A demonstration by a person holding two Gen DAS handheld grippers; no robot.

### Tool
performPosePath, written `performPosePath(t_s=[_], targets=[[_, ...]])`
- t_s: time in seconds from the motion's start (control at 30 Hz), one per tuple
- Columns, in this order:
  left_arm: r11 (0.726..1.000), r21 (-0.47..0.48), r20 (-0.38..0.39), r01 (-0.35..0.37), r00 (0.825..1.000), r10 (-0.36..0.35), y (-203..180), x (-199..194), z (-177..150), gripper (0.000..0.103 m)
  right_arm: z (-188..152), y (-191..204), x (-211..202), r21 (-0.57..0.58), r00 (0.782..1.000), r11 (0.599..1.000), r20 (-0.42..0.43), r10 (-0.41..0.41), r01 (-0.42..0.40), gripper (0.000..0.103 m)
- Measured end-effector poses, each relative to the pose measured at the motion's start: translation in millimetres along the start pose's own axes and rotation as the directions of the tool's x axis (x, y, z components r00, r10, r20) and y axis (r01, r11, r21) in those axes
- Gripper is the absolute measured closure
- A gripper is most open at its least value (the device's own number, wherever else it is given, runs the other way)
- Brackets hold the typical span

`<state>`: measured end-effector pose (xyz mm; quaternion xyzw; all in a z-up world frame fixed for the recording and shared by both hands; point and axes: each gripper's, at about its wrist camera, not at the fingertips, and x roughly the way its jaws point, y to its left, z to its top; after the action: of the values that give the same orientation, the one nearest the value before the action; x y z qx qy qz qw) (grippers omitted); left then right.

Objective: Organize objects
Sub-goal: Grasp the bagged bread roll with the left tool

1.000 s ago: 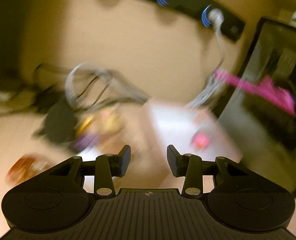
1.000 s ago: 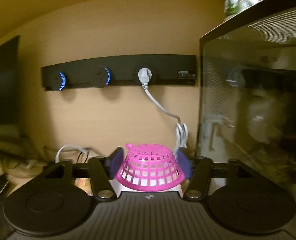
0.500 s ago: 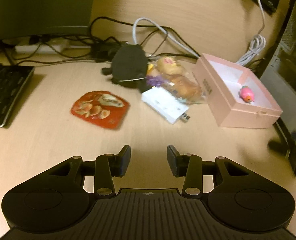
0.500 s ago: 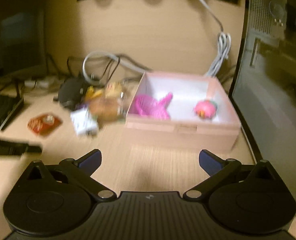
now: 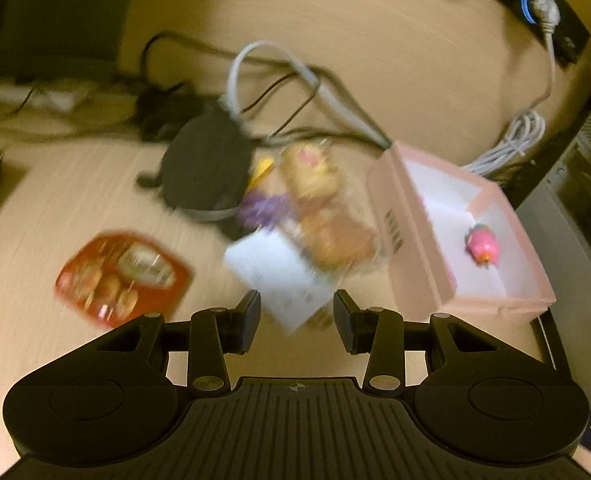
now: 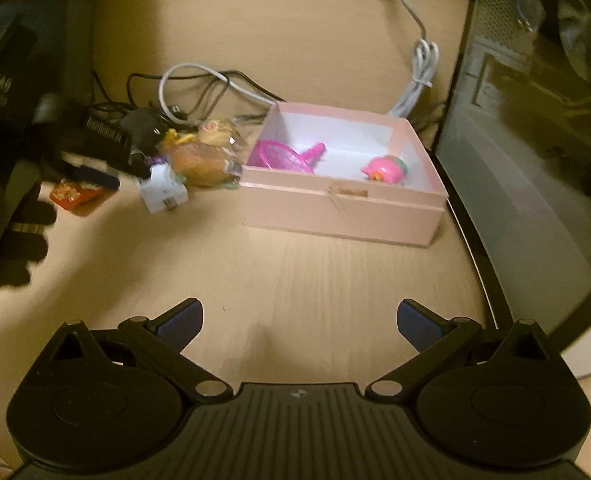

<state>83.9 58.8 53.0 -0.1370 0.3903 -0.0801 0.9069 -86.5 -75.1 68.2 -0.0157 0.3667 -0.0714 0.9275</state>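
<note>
A pink open box (image 6: 347, 206) sits on the desk, also in the left wrist view (image 5: 419, 240). Inside lie a magenta mesh basket (image 6: 279, 155) and a small pink toy (image 6: 385, 168), which also shows in the left wrist view (image 5: 482, 246). Left of the box lie a white adapter (image 5: 279, 276) (image 6: 162, 189), a clear bag of pastries (image 5: 327, 216) (image 6: 209, 152) and a red snack packet (image 5: 121, 276) (image 6: 73, 196). My left gripper (image 5: 296, 316) is open and empty, just before the white adapter. My right gripper (image 6: 300, 322) is wide open and empty, short of the box.
A dark round device (image 5: 207, 172) and tangled cables (image 5: 279, 80) lie behind the pile. A dark glass-sided case (image 6: 535, 120) stands right of the box. A socket strip (image 5: 543, 4) runs along the wall. The left hand's black glove (image 6: 15, 200) shows at left.
My right gripper let go of the magenta basket, which now lies in the box, opened wide and drew back. My left gripper swung down and closed in on the white adapter.
</note>
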Motion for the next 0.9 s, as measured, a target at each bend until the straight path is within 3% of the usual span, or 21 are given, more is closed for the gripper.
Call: performPosePath(t_s=[0.07, 0.1, 0.17, 0.23, 0.27, 0.37, 0.5, 0.6, 0.67, 0.7, 0.83, 0.9], targets=[[0.984, 0.166, 0.032, 0.069, 0.997, -0.076, -16, 2, 9, 0.059, -4, -2, -2, -0.002, 1.000, 1.000, -0.007, -0.008, 0.008, 0.000], [0.953, 0.291, 0.036, 0.089, 0.994, -0.104, -27, 4, 13, 0.057, -6, -4, -4, -0.007, 1.000, 1.000, -0.008, -0.009, 0.009, 0.000], [0.849, 0.525, 0.046, 0.061, 0.994, -0.100, -47, 9, 17, 0.055, -9, -6, -6, -0.018, 1.000, 1.000, -0.009, -0.010, 0.010, 0.000], [0.738, 0.674, 0.031, 0.033, 0.997, -0.073, -60, 22, 20, 0.055, -11, -7, -8, -0.027, 1.000, 1.000, -0.009, -0.015, 0.015, 0.000], [0.711, 0.703, 0.004, 0.037, 0.998, -0.056, -63, 30, 24, 0.055, -12, -9, -8, -0.027, 1.000, 1.000, -0.010, -0.014, 0.014, 0.000], [0.663, 0.745, -0.095, 0.070, 0.995, 0.002, -69, 60, 34, 0.055, -15, -12, -5, -0.022, 1.000, 1.000, -0.027, -0.011, 0.010, 0.000], [0.595, 0.796, -0.188, 0.106, 0.979, 0.076, -76, 97, 39, 0.033, -17, -17, 1, -0.021, 0.998, 1.000, -0.066, 0.001, -0.002, 0.000], [0.599, 0.795, -0.214, 0.093, 0.968, 0.134, -74, 117, 44, 0.026, -18, -22, 5, -0.010, 0.996, 1.000, -0.092, 0.008, -0.009, 0.000], [0.659, 0.744, -0.242, 0.109, 0.964, 0.114, -71, 122, 53, 0.035, -19, -24, 5, -0.010, 0.996, 1.000, -0.092, 0.003, -0.004, 0.000], [0.690, 0.715, -0.246, 0.112, 0.964, 0.098, -69, 121, 57, 0.049, -19, -25, 5, -0.012, 0.996, 1.000, -0.089, 0.003, -0.004, 0.000], [0.787, 0.608, -0.248, 0.102, 0.966, 0.067, -57, 101, 57, 0.058, -18, -27, 8, -0.018, 0.996, 1.000, -0.088, 0.006, -0.007, 0.000], [0.820, 0.560, -0.243, 0.121, 0.970, 0.023, -47, 81, 52, 0.059, -14, -25, 11, -0.028, 0.996, 1.000, -0.084, 0.008, -0.010, 0.000]])
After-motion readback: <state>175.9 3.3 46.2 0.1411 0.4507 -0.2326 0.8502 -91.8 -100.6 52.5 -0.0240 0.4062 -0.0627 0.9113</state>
